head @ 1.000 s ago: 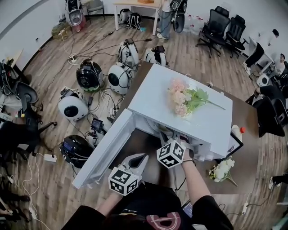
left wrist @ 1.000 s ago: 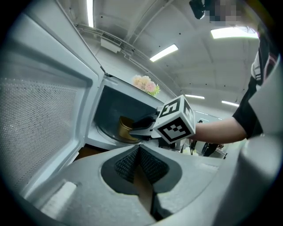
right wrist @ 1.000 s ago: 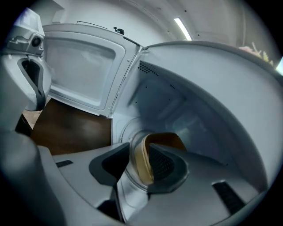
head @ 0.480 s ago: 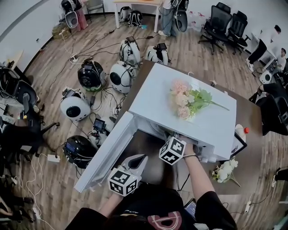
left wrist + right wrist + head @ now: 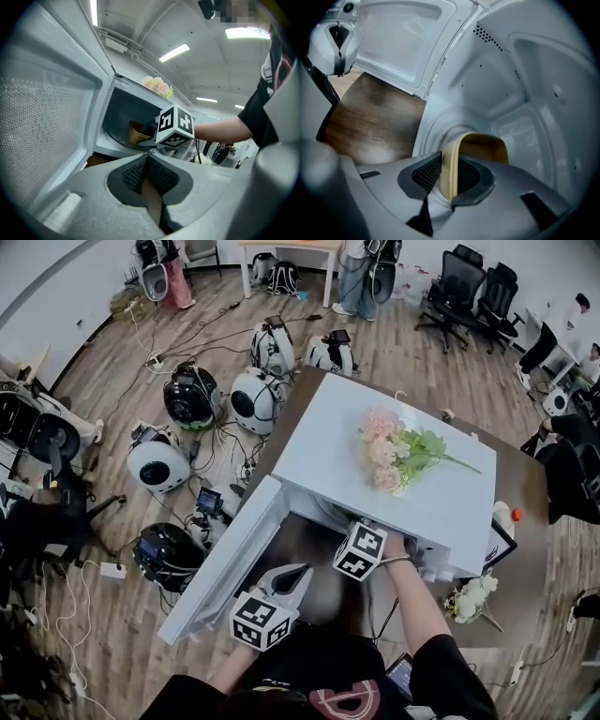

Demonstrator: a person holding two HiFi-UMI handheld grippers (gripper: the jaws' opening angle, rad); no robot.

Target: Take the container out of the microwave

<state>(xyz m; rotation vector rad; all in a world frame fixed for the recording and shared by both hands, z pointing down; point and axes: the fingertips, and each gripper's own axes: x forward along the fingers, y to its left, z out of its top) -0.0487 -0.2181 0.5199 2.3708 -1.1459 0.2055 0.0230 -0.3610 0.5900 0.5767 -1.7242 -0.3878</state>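
A wood-plank floor (image 5: 112,381) is seen spreading to the left of and beyond the left gripper (image 5: 298,570), and it is bounded at the far left by a white wall (image 5: 37,277). To the left of the gripper the floor is strewn with cables (image 5: 66,596) and a white power strip (image 5: 105,569), among dome-shaped white and black devices (image 5: 155,465). A black office chair (image 5: 42,442) is placed at the far left. Far beyond the gripper a light wooden table (image 5: 281,247) is set, and black office chairs (image 5: 464,292) are grouped beyond it to the right. A dark brown tabletop (image 5: 520,474) is spread to the gripper's right. Overhead, a grey ceiling (image 5: 140,28) is lit by long light strips (image 5: 174,52).
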